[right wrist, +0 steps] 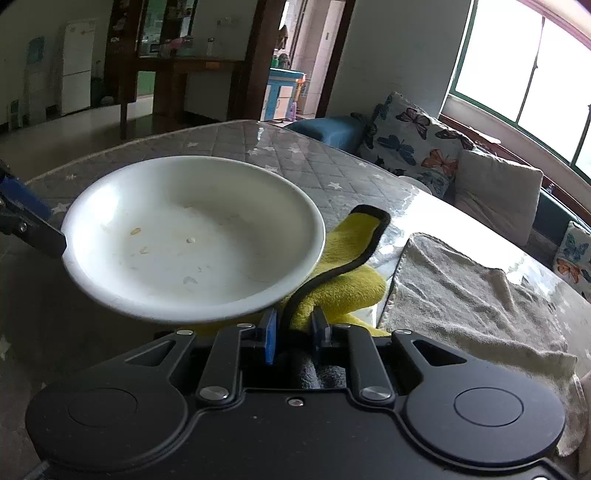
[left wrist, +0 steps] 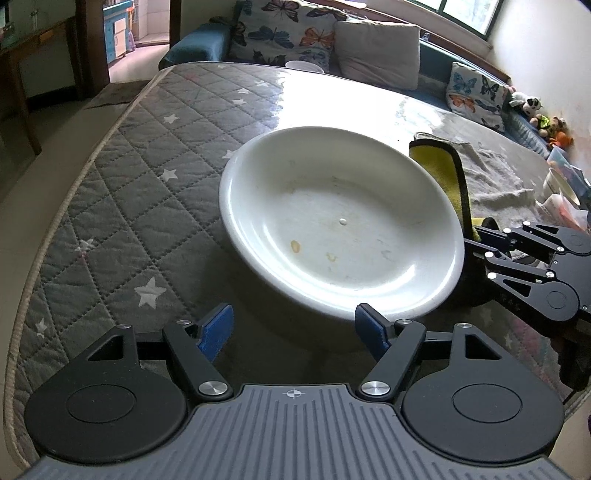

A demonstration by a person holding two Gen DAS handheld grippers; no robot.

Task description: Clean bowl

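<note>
A wide white bowl (left wrist: 340, 221) stands on the quilted, star-patterned table, with small yellowish food specks (left wrist: 294, 245) on its inside. My left gripper (left wrist: 293, 330) is open just short of the bowl's near rim, nothing between its blue pads. In the right wrist view the bowl (right wrist: 192, 236) fills the left half, and a blue left finger (right wrist: 22, 199) shows at its left edge. My right gripper (right wrist: 293, 328) is shut on a yellow cloth (right wrist: 347, 254) with black edging, which lies against the bowl's right side. From the left wrist, the cloth (left wrist: 443, 166) stands up behind the bowl's right rim.
A crumpled grey towel (right wrist: 461, 295) lies on the table to the right of the cloth. A sofa with butterfly cushions (left wrist: 288, 33) runs along the far edge. Soft toys (left wrist: 543, 118) and containers (left wrist: 565, 192) sit at the far right. The table edge (left wrist: 48, 236) curves along the left.
</note>
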